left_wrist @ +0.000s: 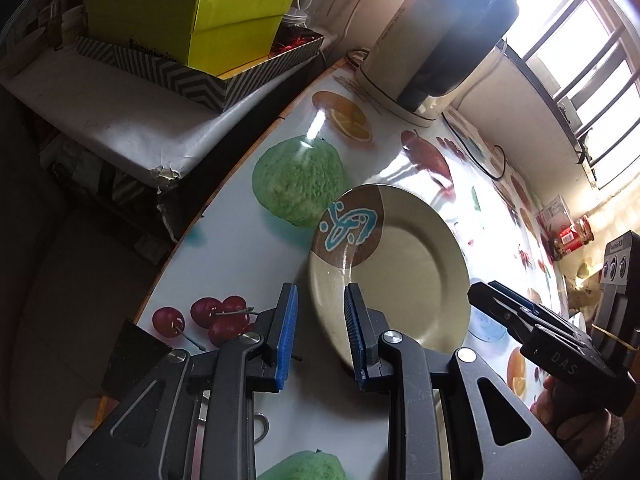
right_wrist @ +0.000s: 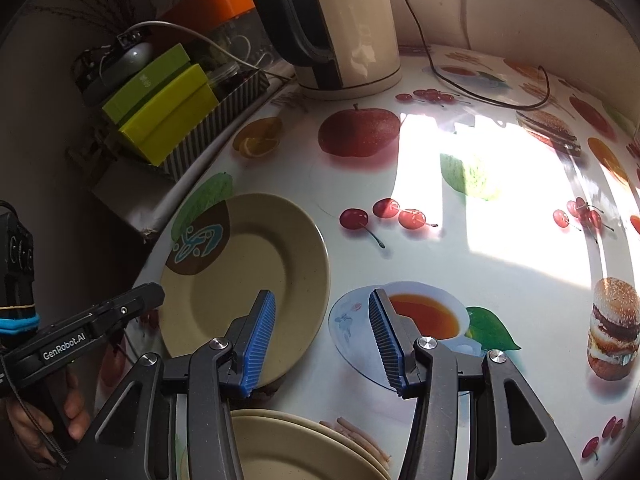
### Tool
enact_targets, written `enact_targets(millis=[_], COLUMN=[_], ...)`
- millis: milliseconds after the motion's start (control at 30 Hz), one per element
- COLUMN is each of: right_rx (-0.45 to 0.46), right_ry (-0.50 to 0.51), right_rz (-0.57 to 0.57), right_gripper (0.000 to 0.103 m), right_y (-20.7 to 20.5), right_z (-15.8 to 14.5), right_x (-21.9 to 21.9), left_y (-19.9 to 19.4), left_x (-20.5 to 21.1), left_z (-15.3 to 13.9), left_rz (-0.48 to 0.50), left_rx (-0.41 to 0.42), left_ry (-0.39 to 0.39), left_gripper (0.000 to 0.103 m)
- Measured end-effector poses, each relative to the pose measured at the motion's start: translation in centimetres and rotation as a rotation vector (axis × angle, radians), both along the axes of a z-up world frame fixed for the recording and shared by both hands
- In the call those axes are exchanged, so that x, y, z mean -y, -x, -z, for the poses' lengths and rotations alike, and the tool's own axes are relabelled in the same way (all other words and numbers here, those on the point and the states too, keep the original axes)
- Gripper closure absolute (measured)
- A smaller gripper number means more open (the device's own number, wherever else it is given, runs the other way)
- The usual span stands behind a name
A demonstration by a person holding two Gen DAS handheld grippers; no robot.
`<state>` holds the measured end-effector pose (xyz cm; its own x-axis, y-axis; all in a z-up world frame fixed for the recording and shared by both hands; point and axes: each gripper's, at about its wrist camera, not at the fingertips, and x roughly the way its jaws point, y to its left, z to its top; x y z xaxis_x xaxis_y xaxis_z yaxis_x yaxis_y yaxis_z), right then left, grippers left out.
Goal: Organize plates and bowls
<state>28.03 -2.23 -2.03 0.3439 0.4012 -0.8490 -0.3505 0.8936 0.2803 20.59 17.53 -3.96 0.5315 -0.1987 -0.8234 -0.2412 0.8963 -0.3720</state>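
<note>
Beige ceramic plate [left_wrist: 400,272], one alone, lies flat on a glossy table [right_wrist: 500,260] printed with fruit and burgers; a brown patch with a turquoise squiggle marks its rim at about ten o'clock in both views. At six o'clock in the right wrist view sits a stack of plates [right_wrist: 304,448] in the same beige; two rims show, but the frame edge and the gripper cut it off, so the count is uncertain.

Two hand-held grippers are in view. The left gripper [left_wrist: 322,332] has its blue-padded jaws spread a little, one finger over the plate's near rim and one over bare table, holding nothing. The right gripper [right_wrist: 324,340] stands wider apart, also empty, with one finger over the plate's edge and one over a printed teacup.

One cream kettle [right_wrist: 344,32] stands at twelve o'clock. Two green boxes [left_wrist: 192,20] are stacked at eleven o'clock. Part of a hand [right_wrist: 48,420] shows at eight o'clock, mostly in shadow.
</note>
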Motion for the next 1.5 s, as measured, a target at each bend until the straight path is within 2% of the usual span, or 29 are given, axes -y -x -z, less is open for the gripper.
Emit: enact_targets(millis=[167,267,433,633,1100,1500], right_rx=[-0.01,-0.022,-0.034,-0.042,-0.036,-0.018], right_ry=[-0.01,-0.014,-0.019,-0.026,-0.025,-0.038], right_rz=[0.002,-0.006,-0.015,-0.016,-0.004,0.004], right_gripper=[0.055,0.06,0.075,0.083,0.084,0.084], right_y=[-0.7,-0.9,-1.1,-1.1,-0.9,0.0], right_z=[0.5,0.8,1.2,1.5,1.3,-0.1], right_x=[-0.3,-0.5,-0.8,-0.9,-1.0,-0.3], left_y=[-0.6,-0.9,-1.1,-1.1,-1.2,-0.3], left_x=[0.3,0.5,0.9,0.7,0.6,1.1], left_z=[0.4,0.7,0.7,0.8,0.8,-0.8], left_rz=[0.012,0.019,0.032,0.03,0.024,0.041], left_rx=[-0.008,-0.016,-0.015,-0.013,-0.007,0.02], left_ry=[0.002,0.002,-0.024,-0.027,-0.032,-0.047], left_gripper=[0.078,0.078,0.078,0.084,0.084,0.084])
